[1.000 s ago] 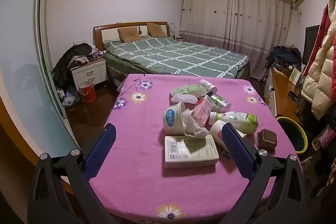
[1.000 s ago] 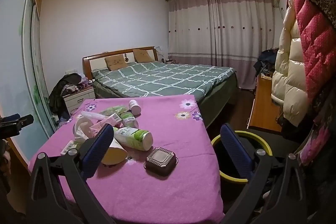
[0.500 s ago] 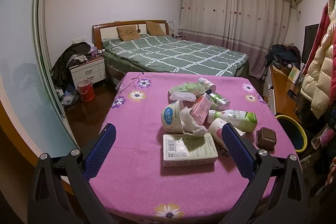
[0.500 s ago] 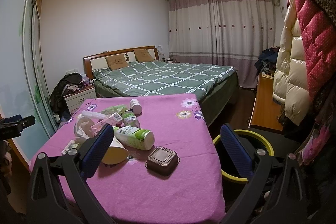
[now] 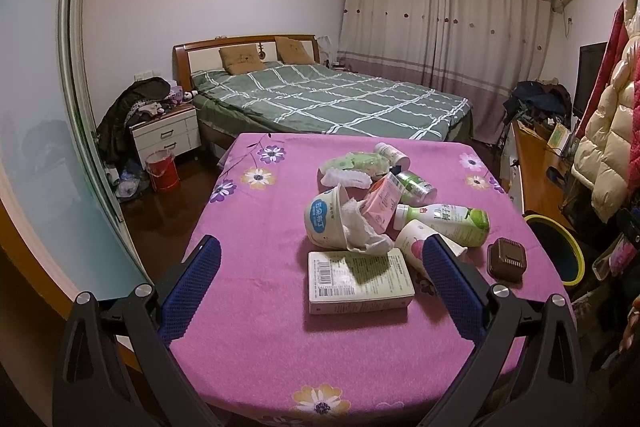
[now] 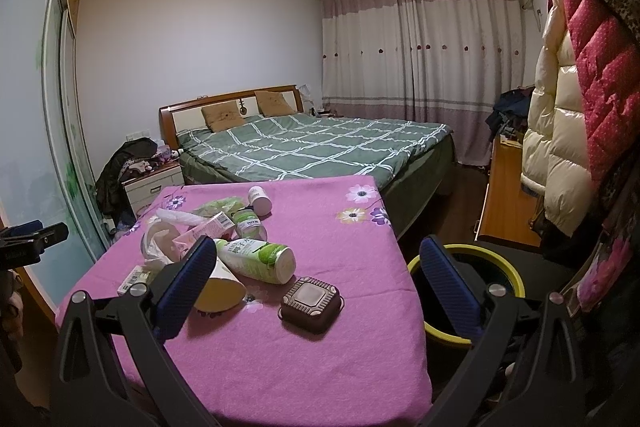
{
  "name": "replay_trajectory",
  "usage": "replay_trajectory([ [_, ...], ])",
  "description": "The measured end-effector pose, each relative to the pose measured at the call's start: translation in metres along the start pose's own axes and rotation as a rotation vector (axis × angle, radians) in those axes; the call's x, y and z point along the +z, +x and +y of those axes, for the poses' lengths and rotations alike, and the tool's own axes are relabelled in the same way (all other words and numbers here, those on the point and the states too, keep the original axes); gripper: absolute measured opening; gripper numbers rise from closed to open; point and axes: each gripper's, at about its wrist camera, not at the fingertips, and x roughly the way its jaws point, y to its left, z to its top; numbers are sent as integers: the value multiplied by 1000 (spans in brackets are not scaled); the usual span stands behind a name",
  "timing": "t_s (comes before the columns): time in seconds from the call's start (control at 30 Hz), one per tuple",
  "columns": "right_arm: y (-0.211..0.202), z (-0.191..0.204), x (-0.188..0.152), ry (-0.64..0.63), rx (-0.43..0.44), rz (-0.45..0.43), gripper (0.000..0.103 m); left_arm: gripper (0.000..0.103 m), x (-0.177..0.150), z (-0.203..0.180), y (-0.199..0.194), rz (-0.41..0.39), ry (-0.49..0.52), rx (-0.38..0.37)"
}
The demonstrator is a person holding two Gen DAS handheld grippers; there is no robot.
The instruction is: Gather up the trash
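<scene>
Left tool wide, empty, level above table's near edge, facing the box. Right tool wide, empty, over right edge; trash mid-table, bin beside.

On the table lay one flat box, one brown square case, one white tub and one paper cup. There seemed to be three bottles, the green-capped one largest. One yellow-rimmed bin stood beside.

Black gripper frames, blue textured fingers, seemingly silver screws
</scene>
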Motion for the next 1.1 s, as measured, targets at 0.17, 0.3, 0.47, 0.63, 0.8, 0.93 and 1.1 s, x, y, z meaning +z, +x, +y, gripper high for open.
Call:
replay_trajectory([
  [0.17, 1, 1, 1, 2, -1, -2, 97, 99, 0, 0, 1, -5, -2, 1],
  [0.3, 3, 1, 0, 4, -3, 1, 97, 99, 0, 0, 1, -4, -4, 1],
  [0.47, 3, 0, 0, 5, -1, 0, 97, 99, 0, 0, 2, -1, 1, 0],
  [0.63, 3, 0, 0, 6, -1, 1, 97, 99, -1, -2, 3, 3, 6, -2],
  [0.8, 5, -1, -1, 8, -1, 4, 97, 99, 0, -2, 4, 6, 5, -1],
  [0.93, 5, -1, -1, 9, -2, 3, 97, 99, 0, -2, 4, 7, 7, -1],
  [1.1, 5, -1, -1, 9, -4, 3, 97, 99, 0, -2, 4, 5, 5, 0],
])
